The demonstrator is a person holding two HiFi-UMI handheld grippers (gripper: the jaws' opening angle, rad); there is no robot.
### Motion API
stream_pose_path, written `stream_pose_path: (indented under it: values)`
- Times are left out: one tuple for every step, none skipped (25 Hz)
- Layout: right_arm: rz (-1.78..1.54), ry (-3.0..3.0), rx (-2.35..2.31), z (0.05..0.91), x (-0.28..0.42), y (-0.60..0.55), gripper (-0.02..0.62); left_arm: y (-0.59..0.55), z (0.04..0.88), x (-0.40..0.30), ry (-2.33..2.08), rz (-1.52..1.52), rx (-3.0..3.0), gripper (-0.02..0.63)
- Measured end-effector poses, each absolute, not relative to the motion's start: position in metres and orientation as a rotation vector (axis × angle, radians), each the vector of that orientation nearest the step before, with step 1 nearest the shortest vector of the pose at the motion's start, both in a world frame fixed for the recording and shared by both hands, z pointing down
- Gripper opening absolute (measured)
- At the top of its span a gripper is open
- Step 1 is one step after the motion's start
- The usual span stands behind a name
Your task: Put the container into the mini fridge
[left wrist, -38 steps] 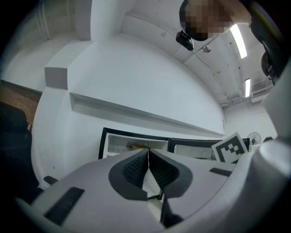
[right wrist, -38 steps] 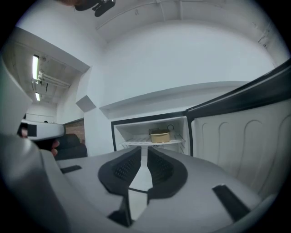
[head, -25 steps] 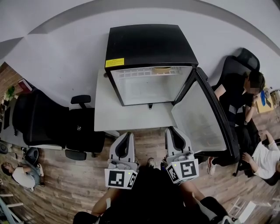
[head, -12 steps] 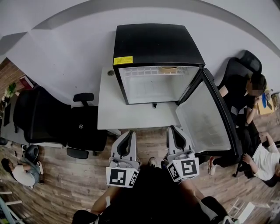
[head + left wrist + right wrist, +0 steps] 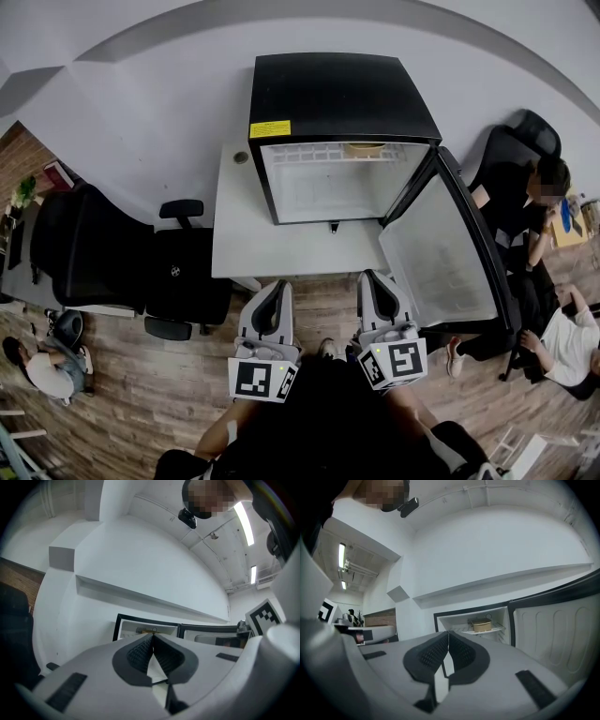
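The black mini fridge (image 5: 342, 98) stands open on a white table (image 5: 281, 251), its door (image 5: 441, 255) swung out to the right. A tan round container (image 5: 364, 147) sits on the fridge's upper shelf; the right gripper view shows it as the container (image 5: 482, 624) inside the white interior. My left gripper (image 5: 278, 285) and right gripper (image 5: 367, 276) are held side by side just short of the table's front edge, well back from the fridge. The left gripper (image 5: 152, 635) is shut with nothing in it. The right gripper (image 5: 448, 632) is shut and empty too.
Black office chairs (image 5: 112, 262) stand left of the table. A person sits in a chair (image 5: 520, 202) right of the open door, another person (image 5: 572, 342) is at the lower right, and a third (image 5: 42, 370) at the lower left. The floor is wood planks.
The head view has drifted, so the fridge sits a little further right in the picture. Both grippers stay at the table's front edge.
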State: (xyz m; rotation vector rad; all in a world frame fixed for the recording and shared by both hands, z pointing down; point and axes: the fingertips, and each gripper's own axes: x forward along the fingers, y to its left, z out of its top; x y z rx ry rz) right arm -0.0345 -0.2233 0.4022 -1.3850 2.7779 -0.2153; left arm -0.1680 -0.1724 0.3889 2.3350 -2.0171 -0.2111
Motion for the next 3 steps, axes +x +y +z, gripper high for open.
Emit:
stream_pose_path:
  values:
    - [-0.215,2.777,-1.385,0.402,-0.0349,-0.2226,0.016,-0.1717,0.389,-0.1682,-2.017,-0.211,2.336,0.011]
    - [-0.214,2.777,-1.384,0.4017,-0.0352,-0.2218,0.016,-0.171,0.3893,-0.1683,-2.017,-0.211,2.336,0.011]
    - [-0.214,2.776,-1.384,0.4014,-0.0355,-0.2211,0.015,-0.1702,0.3895,-0.1685,-2.017,-0.211,2.336,0.011]
